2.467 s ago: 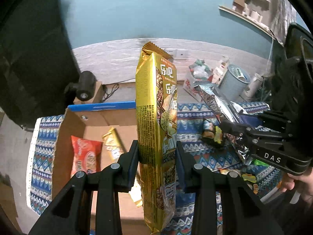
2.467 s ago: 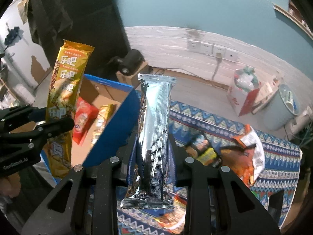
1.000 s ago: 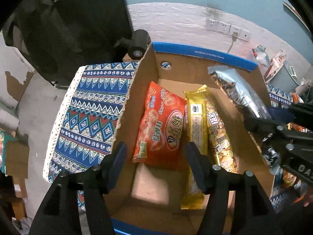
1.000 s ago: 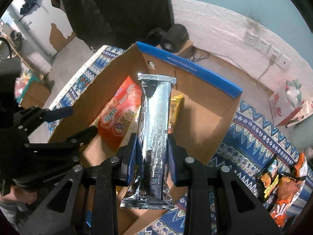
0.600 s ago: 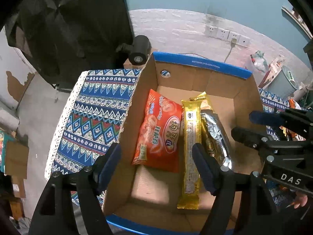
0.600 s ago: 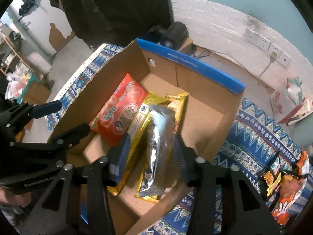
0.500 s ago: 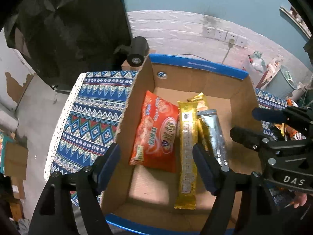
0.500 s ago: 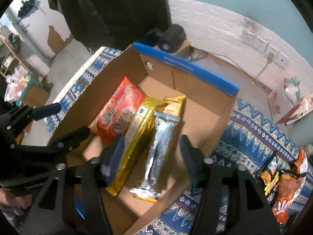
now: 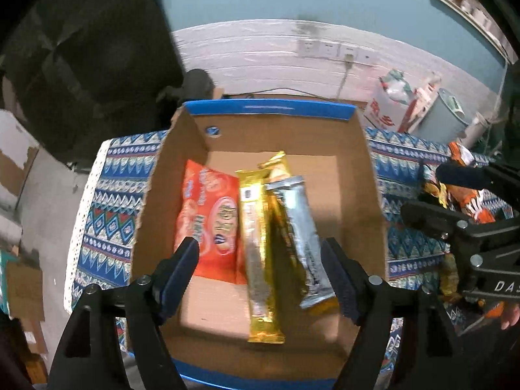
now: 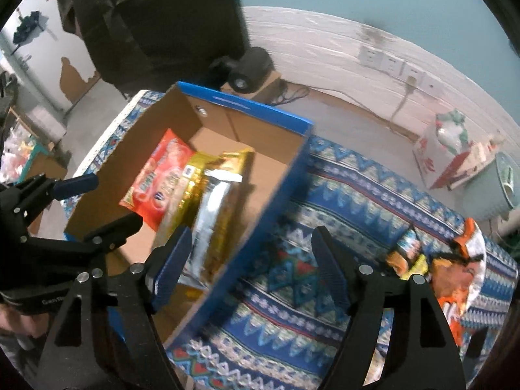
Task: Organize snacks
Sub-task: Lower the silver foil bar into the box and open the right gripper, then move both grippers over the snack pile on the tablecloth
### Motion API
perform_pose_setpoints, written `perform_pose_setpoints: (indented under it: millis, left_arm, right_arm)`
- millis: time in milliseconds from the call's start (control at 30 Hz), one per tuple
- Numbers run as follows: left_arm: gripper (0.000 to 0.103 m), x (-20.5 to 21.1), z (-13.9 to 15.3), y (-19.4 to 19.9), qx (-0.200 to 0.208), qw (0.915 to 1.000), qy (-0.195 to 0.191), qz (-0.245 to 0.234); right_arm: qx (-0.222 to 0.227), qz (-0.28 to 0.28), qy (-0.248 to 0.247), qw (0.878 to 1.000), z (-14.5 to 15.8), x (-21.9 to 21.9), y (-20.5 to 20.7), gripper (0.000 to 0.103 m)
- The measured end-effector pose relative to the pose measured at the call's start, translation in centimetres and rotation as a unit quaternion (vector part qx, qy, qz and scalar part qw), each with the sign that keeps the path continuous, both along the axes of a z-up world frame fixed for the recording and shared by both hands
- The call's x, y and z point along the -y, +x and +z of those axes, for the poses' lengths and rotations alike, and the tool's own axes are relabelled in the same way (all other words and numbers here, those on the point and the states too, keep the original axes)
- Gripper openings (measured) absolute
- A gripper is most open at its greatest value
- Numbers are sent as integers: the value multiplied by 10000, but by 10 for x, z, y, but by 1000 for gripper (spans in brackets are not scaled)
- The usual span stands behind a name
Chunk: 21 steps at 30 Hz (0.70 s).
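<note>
An open cardboard box (image 9: 369,175) with blue rims holds a red snack bag (image 9: 209,221), a long gold packet (image 9: 258,250), a silver packet (image 9: 304,234) and another gold packet (image 9: 276,165) under them. My left gripper (image 9: 260,276) is open and empty above the box's near side. My right gripper (image 10: 248,266) is open and empty over the box's right wall (image 10: 273,208); the same packets (image 10: 211,208) show in its view. Loose snack bags (image 10: 455,269) lie on the patterned cloth to the right.
The blue patterned cloth (image 10: 341,195) covers the table. A white bin (image 9: 450,120) and a red-and-white bag (image 9: 388,104) stand by the wall. A black lamp (image 10: 250,65) sits behind the box. The right gripper (image 9: 455,217) shows at the left view's right edge.
Both grippers let go of their packets: the gold one, then the silver one, now lie in the box. The right gripper has moved right, off the box toward the cloth.
</note>
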<state>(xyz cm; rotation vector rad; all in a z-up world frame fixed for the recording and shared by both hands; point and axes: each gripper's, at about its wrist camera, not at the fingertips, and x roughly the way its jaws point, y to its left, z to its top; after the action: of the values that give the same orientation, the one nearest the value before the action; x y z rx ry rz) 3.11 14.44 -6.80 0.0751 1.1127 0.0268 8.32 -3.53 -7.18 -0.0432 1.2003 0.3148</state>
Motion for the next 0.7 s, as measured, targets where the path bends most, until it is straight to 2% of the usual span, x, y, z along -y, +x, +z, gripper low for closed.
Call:
perform_pose_setpoints:
  millis: [333,700]
  left_arm:
    - [81,54,1,-2,-51,9986,40,-524]
    - [82,114,-4,-5,-229,9941,2,-1059]
  right_arm:
    - [9,-513,-285,9983,5,64,-26,77]
    - [-34,-1272,-462,9908,6,141,-51,78]
